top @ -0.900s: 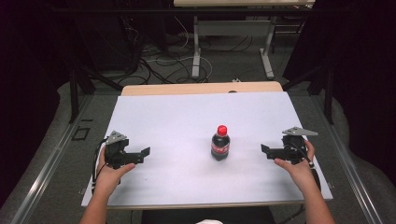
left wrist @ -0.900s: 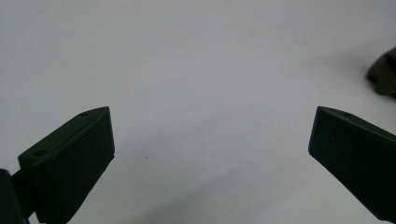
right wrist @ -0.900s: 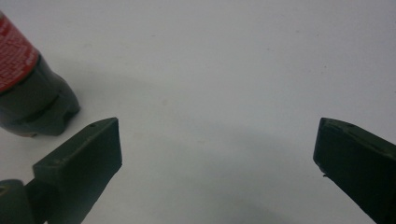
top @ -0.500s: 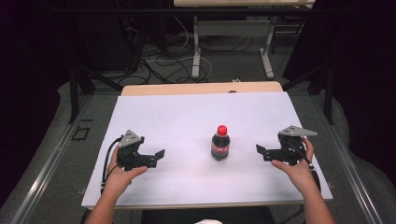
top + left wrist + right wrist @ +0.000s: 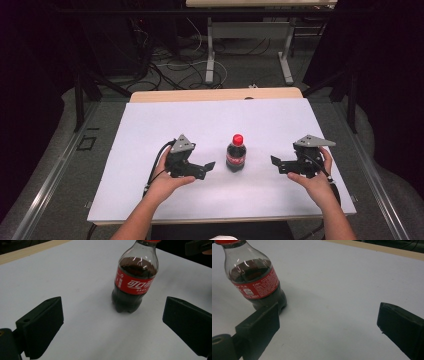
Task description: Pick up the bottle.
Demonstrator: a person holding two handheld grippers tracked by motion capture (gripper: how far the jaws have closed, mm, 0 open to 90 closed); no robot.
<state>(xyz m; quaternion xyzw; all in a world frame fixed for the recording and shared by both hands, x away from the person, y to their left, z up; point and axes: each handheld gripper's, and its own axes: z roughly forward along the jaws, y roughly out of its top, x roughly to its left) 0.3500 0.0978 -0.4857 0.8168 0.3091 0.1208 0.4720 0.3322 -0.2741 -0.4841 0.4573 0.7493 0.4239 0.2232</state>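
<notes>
The left gripper [image 5: 206, 170] has slid in toward the cola bottle [image 5: 236, 154] since approx. a sec ago, from out near the table's left edge to just beside the bottle; the right gripper [image 5: 276, 165] has crept in only a little; bottle itself hasn't budged.

Table [image 5: 150, 130]: big white top w/ a strip of pale wood along the far edge, behind the bottle; bottle stands upright approx. mid-table, a bit toward the person's side.

Person's forearms come in from the near edge, one either side of the bottle; left hand [image 5: 167, 182] under its gripper, right hand [image 5: 312, 180] likewise.

Left gripper: left of the bottle, close but not touching; jaws spread wide, nothing between them; in the left gripper view the bottle [image 5: 135, 277] sits ahead, in line w/ the gap, white tabletop all round it.

Right gripper: right of the bottle, farther off than the left one; jaws also wide apart, empty; in the right gripper view the bottle [image 5: 253, 277] is off toward the left jaw, beyond it.

Bottle: clear plastic, dark drink, red label, red cap [image 5: 237, 138].
</notes>
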